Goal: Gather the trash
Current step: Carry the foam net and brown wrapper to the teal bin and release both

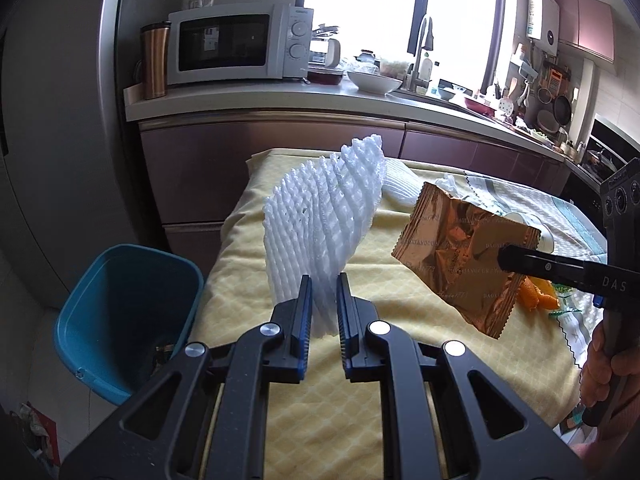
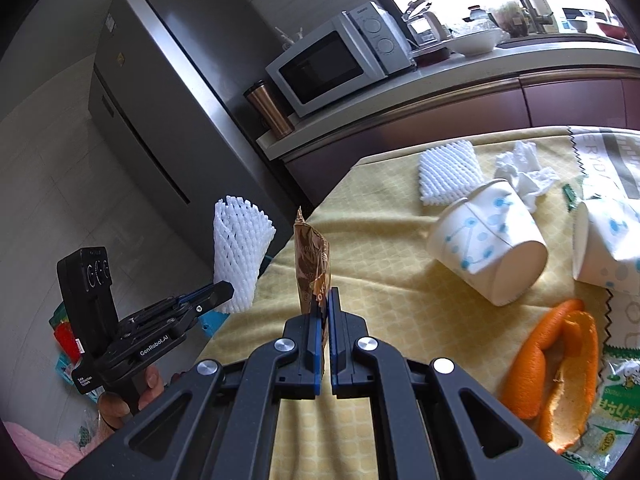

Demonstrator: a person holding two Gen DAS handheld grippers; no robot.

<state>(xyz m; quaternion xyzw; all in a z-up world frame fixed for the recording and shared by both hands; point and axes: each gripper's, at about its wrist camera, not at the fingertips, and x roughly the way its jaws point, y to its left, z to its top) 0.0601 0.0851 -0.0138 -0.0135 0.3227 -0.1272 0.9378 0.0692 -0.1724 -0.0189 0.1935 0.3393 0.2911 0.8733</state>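
The left gripper [image 1: 324,292] has its jaws squeezed onto a white foam net [image 1: 324,216], the soft kind that goes round fruit. The net sticks up from the fingers and hangs in the air above the near corner of the table with the yellow cloth [image 1: 320,380]. Down on the floor, just beside that corner, stands a blue bin [image 1: 128,320], open at the top. The right gripper [image 2: 325,300] has its jaws pressed tight on a shiny brown wrapper [image 2: 312,256]. The wrapper stands up from the fingers, also lifted off the cloth. A hand [image 2: 124,396] holds the handle of the left gripper, and another hand [image 1: 604,368] holds the right one. More trash lies on the table. A second foam net [image 2: 448,172] lies flat near the far edge. Beside it is a crumpled white tissue [image 2: 524,172]. Two paper cups with blue dots lie tipped on their sides, one [image 2: 488,240] near the middle and one [image 2: 608,240] further right. Orange peel [image 2: 552,368] lies close to the near right side, touching a green and white snack packet [image 2: 608,408]. Behind the table is a kitchen counter with a white microwave [image 1: 240,44] and a brown travel mug [image 1: 154,60] beside it.
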